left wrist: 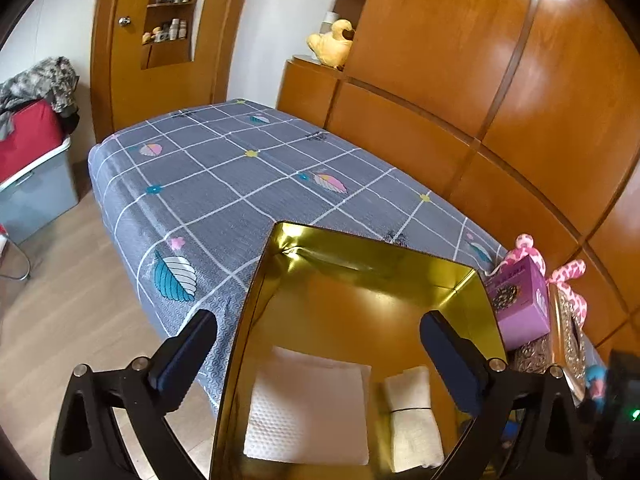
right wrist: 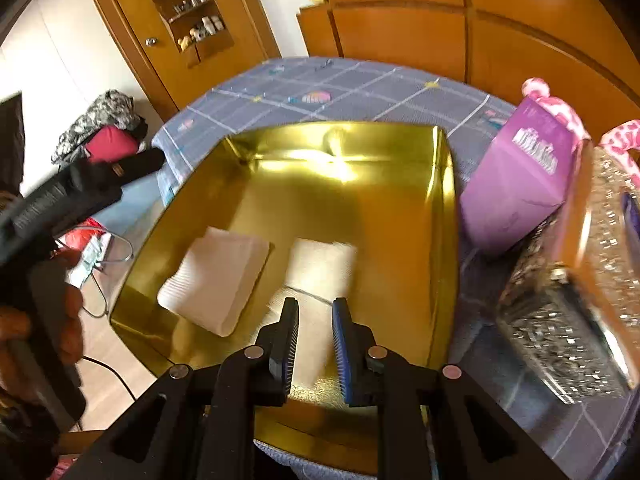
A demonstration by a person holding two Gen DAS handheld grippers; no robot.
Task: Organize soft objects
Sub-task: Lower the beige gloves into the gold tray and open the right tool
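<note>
A shiny gold box (left wrist: 360,256) (right wrist: 336,140) stands open on the grey checked bed. Inside lie a flat folded white cloth (left wrist: 308,408) (right wrist: 216,280) and a rolled white towel with a band (left wrist: 414,416) (right wrist: 320,268). My left gripper (left wrist: 316,332) is wide open and empty, its fingers straddling the box's left wall, above the cloths. My right gripper (right wrist: 314,312) hovers over the box just above the rolled towel, jaws a narrow gap apart and holding nothing. The left gripper's body shows at the left of the right wrist view (right wrist: 72,192).
A purple carton (left wrist: 520,300) (right wrist: 516,184), a pink spotted plush (left wrist: 568,276) (right wrist: 560,108) and a silver glittery item (right wrist: 568,320) sit right of the box by the wooden headboard. A yellow plush (left wrist: 332,42) sits on the nightstand. A bin with clothes (left wrist: 32,168) stands left on the floor.
</note>
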